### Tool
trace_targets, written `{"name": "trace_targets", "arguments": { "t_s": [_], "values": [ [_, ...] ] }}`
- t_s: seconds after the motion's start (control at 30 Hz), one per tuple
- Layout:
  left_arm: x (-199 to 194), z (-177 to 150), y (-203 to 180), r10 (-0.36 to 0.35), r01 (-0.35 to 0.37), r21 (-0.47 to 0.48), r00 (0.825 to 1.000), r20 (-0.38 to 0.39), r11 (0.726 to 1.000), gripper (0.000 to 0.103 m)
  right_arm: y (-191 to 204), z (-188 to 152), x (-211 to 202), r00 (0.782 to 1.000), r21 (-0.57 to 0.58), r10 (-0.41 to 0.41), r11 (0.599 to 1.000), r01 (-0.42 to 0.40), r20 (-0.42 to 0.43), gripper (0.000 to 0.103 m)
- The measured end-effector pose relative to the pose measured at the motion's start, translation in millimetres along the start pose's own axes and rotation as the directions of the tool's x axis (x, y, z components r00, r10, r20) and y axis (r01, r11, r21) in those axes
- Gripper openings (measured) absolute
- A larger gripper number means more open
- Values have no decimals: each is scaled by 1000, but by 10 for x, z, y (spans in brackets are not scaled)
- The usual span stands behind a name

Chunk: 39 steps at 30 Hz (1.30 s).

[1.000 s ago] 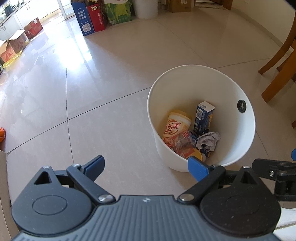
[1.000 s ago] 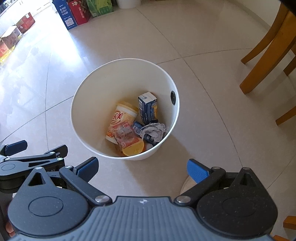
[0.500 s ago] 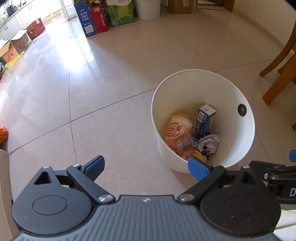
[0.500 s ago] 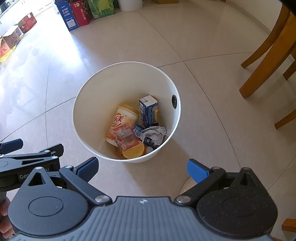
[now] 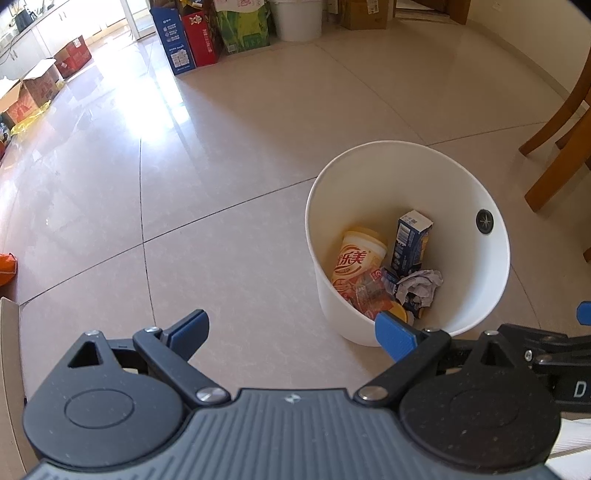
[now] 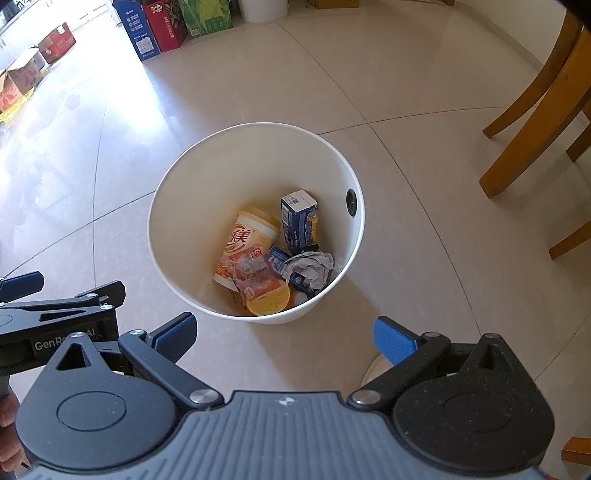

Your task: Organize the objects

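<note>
A white waste bin (image 6: 184,192) (image 5: 491,295) stands on the tiled floor. Inside lie a yellow drink cup (image 6: 251,236) (image 5: 354,258), a blue carton (image 6: 299,218) (image 5: 410,236), crumpled paper (image 6: 310,266) (image 5: 421,284), a red snack wrapper (image 6: 255,277) and a yellow lid (image 6: 267,304). My left gripper (image 5: 291,332) hangs open and empty, near the bin's left side. My right gripper (image 6: 284,332) is open and empty too, just in front of the bin. The left gripper's arm shows in the right wrist view at the left edge (image 6: 59,306).
Wooden chair legs (image 6: 535,122) (image 5: 561,147) stand to the right of the bin. Colourful boxes (image 5: 199,37) and a second white bin (image 5: 295,18) line the far wall. Cardboard boxes (image 5: 33,85) sit far left; an orange item (image 5: 7,267) lies at the left edge.
Both grippers have drawn back and risen from the bin, which now looks smaller and farther. Both stay open and empty. The bin's contents have not moved.
</note>
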<state>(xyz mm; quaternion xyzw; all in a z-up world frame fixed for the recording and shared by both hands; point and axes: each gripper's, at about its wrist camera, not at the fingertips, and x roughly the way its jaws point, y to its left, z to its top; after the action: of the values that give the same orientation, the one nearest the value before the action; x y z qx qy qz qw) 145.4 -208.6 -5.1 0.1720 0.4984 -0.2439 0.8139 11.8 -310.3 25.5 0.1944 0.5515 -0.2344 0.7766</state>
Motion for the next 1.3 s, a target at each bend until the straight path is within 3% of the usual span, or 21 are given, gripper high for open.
{"name": "trace_targets", "arguments": {
  "t_s": [1.3],
  "values": [
    [-56,10,16,-23,23,10,1000,-12,1000,96,-10,5,-11,1000,-2,3,1000,-3,3,103]
  ]
}}
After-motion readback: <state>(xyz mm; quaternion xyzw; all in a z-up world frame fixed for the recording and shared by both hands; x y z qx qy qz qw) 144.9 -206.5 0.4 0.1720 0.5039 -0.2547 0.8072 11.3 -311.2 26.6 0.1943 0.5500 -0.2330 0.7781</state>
